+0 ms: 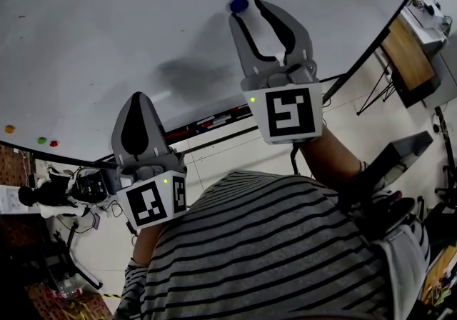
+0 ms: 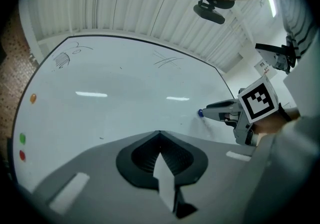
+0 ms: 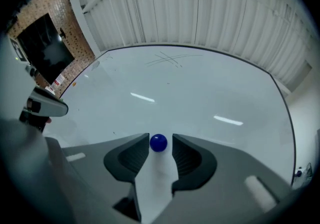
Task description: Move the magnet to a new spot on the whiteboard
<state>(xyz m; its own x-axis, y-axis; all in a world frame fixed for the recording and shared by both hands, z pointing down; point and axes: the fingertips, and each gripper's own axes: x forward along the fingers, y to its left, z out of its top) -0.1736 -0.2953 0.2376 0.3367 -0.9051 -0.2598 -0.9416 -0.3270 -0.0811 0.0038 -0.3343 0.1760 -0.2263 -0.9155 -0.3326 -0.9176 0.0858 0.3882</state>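
A small blue round magnet (image 1: 238, 5) sticks to the whiteboard (image 1: 107, 40). My right gripper (image 1: 248, 10) is open and its tips reach the board at the magnet. In the right gripper view the magnet (image 3: 158, 142) sits between the two jaw tips of this gripper (image 3: 160, 141), with a narrow gap on each side. My left gripper (image 1: 136, 99) is shut and empty, lower left of the right one and off the magnet. In the left gripper view its closed tips (image 2: 159, 133) face the board, and the magnet (image 2: 200, 113) shows far right at the right gripper's tips.
Orange (image 1: 9, 128), green (image 1: 41, 141) and red (image 1: 54, 143) magnets sit at the board's left edge. A pen tray (image 1: 214, 122) runs under the board. A wooden desk (image 1: 407, 54) stands to the right, and camera gear (image 1: 43, 193) on a stand at the lower left.
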